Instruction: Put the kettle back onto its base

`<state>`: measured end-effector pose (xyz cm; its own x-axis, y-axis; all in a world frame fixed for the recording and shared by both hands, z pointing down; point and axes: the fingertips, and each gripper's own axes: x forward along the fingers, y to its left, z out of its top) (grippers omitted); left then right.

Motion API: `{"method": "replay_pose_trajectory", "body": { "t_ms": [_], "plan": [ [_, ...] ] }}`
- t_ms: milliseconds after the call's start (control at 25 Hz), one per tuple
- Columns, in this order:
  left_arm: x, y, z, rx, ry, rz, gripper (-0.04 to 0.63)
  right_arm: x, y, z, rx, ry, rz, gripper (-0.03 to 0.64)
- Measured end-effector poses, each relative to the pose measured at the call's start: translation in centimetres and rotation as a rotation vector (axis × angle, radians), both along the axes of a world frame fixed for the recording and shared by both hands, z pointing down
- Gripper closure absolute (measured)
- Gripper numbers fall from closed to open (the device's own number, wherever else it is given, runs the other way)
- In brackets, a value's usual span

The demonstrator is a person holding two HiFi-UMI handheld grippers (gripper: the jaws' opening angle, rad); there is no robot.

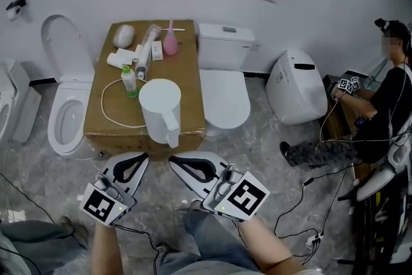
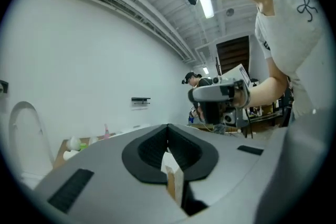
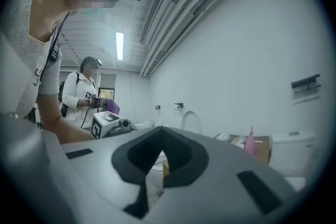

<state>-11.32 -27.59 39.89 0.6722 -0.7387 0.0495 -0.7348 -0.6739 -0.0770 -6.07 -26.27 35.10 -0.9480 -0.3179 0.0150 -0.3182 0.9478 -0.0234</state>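
Both pairs of tongs are closed with nothing in them. The left tongs [image 1: 141,158] and right tongs [image 1: 175,161] are held side by side, tips near each other. The kettle [image 1: 159,109] stands upright just beyond the tips, at the near edge of the counter [image 1: 188,67], with its handle turned toward them. A white cord [image 1: 106,114] loops beyond the left tongs. I cannot tell whether a base is under the kettle.
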Motion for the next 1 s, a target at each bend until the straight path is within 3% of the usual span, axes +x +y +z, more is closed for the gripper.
{"method": "replay_pose_trajectory", "body": {
  "t_ms": [400, 600, 1000],
  "plan": [
    [-1.1, 11.2, -8.0, 0.003, 0.040, -0.046, 0.586, -2.8, 9.2, -3.1, 0.018, -0.017, 0.036, 0.609],
    [-1.6, 15.7, -9.4, 0.014, 0.064, -0.028, 0.586, -3.6, 13.6, -4.1, 0.059, -0.014, 0.074, 0.609],
    [-1.5, 22.3, -10.9, 0.034, 0.024, 0.035, 0.586, -4.6, 20.3, -5.9, 0.078, -0.047, 0.137, 0.609]
  ]
}}
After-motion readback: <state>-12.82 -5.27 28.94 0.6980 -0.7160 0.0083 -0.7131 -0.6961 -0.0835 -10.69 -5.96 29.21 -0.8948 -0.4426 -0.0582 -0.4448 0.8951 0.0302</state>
